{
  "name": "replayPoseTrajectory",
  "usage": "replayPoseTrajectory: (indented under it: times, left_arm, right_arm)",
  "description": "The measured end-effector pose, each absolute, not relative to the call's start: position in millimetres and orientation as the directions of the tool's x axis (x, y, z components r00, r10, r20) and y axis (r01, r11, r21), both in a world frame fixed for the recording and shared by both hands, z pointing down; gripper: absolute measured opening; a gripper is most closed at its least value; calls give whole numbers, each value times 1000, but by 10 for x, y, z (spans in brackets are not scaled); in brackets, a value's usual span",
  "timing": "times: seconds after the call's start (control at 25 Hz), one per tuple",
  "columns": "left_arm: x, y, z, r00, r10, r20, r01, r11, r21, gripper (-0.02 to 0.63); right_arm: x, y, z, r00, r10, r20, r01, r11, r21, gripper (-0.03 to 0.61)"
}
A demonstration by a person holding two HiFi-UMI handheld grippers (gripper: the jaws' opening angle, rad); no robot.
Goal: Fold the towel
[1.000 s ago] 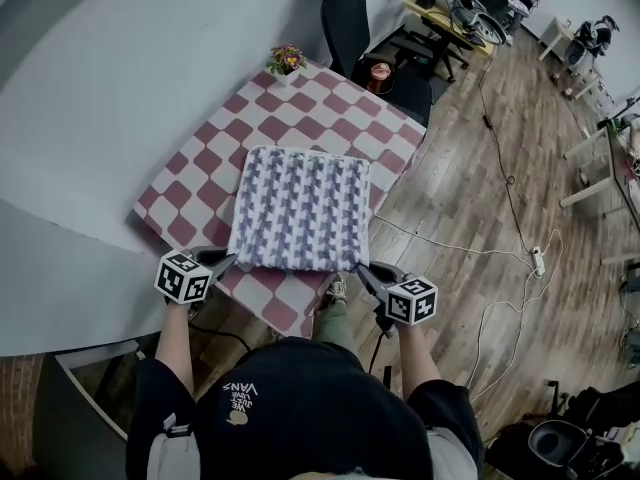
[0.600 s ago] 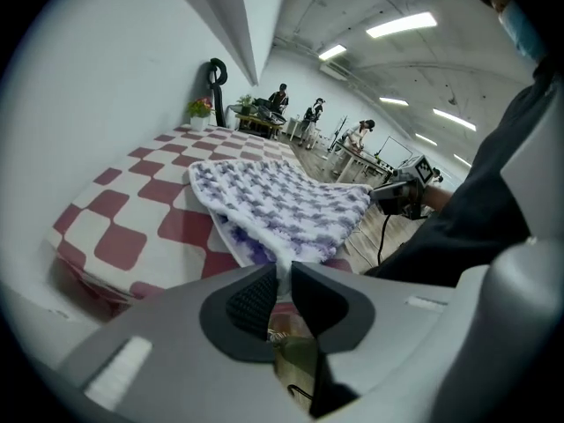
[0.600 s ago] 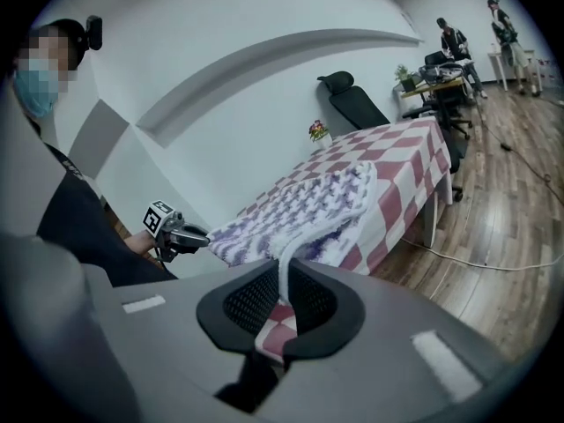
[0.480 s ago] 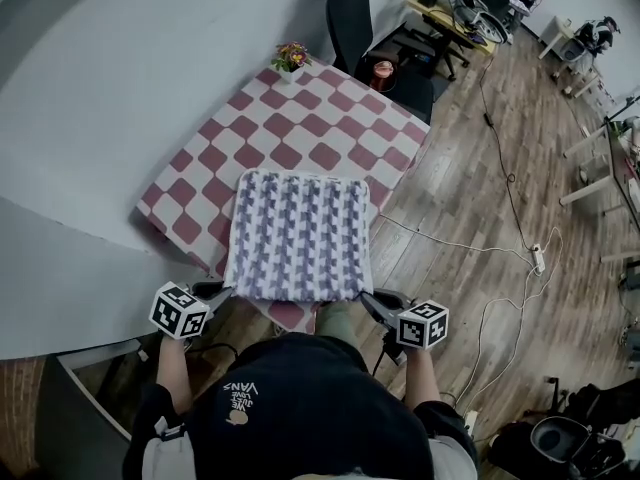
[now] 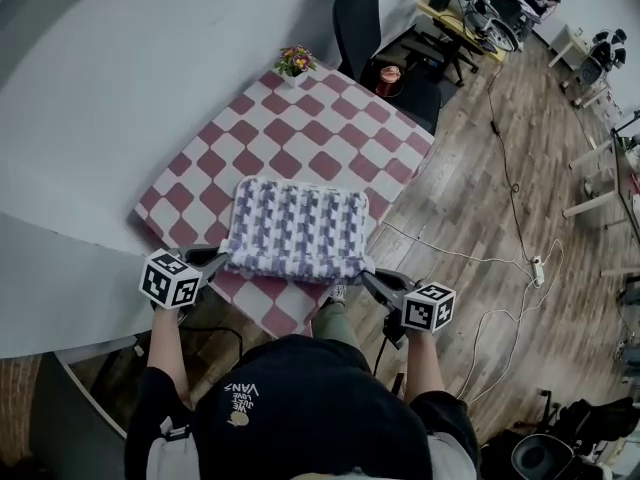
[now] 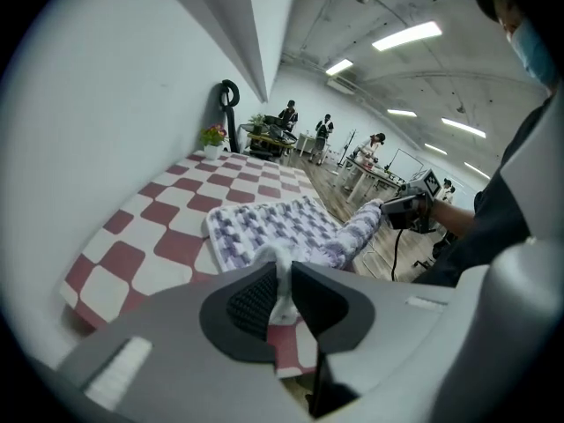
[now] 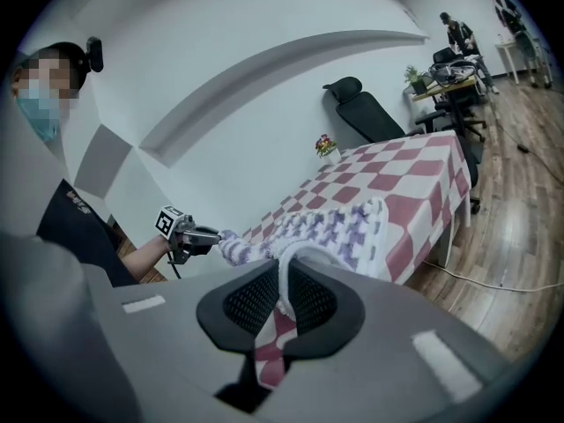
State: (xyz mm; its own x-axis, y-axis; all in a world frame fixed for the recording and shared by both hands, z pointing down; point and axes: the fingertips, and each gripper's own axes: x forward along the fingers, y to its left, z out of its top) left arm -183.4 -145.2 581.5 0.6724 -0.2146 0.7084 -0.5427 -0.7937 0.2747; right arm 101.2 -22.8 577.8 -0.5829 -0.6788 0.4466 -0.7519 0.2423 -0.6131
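Observation:
A purple-and-white knitted towel lies on the red-and-white checked table, with its near edge lifted off the cloth. My left gripper is shut on the towel's near left corner. My right gripper is shut on the near right corner. In the left gripper view the towel stretches across to the right gripper. The right gripper view has the towel sagging between both hands, with the left gripper at its far end.
A small flower pot stands at the table's far corner. A black office chair and a brown cup are behind the table. A white cable runs over the wooden floor at the right. A curved white wall borders the left.
Both grippers have risen with the towel's near corners and moved toward the table again after pulling back. The towel's near edge is lifted and the visible towel looks shorter.

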Motion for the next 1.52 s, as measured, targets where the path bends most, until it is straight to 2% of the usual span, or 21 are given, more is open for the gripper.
replayPoseTrajectory:
  times: [0.28,0.64,1.04,1.2,1.36,1.4,1.44,1.48,1.52]
  left_arm:
    - [-1480,-2208,5868,693,-211,689,-580,-732,359,54]
    - [-1222,-2929,6450,625,-163,764,-660,-633,405,55]
    - [-1117,-3364,6904,542,-257,800,-779,-512,363,57]
    - [-1122,-3412,6937,550,-336,764,-810,-437,391,67]
    - [-1083,-3406,6911,578,-341,741,-794,-444,415,75]
    - [-1084,-3406,6899,589,-337,734,-786,-448,425,105]
    - [-1105,-3406,6892,595,-333,731,-782,-449,432,188]
    - [-1143,-3401,6888,597,-329,732,-781,-449,435,242]
    - [-1193,-3389,6880,598,-325,733,-780,-447,438,253]
  right_arm:
    - [1391,-1022,5825,-589,-694,413,-713,207,-669,31]
    - [1663,-1808,6330,-609,-643,464,-690,141,-710,29]
    - [1829,-2118,6916,-572,-613,545,-687,-6,-727,29]
    - [1825,-2106,6921,-560,-609,561,-696,-21,-718,29]
    - [1841,-2121,6948,-527,-613,588,-724,-39,-689,31]
    - [1850,-2133,6946,-513,-621,593,-732,-45,-680,31]
    - [1865,-2143,6936,-496,-632,596,-740,-51,-671,36]
    - [1884,-2149,6919,-478,-646,595,-746,-58,-663,53]
    - [1901,-2149,6894,-464,-660,591,-748,-66,-660,76]
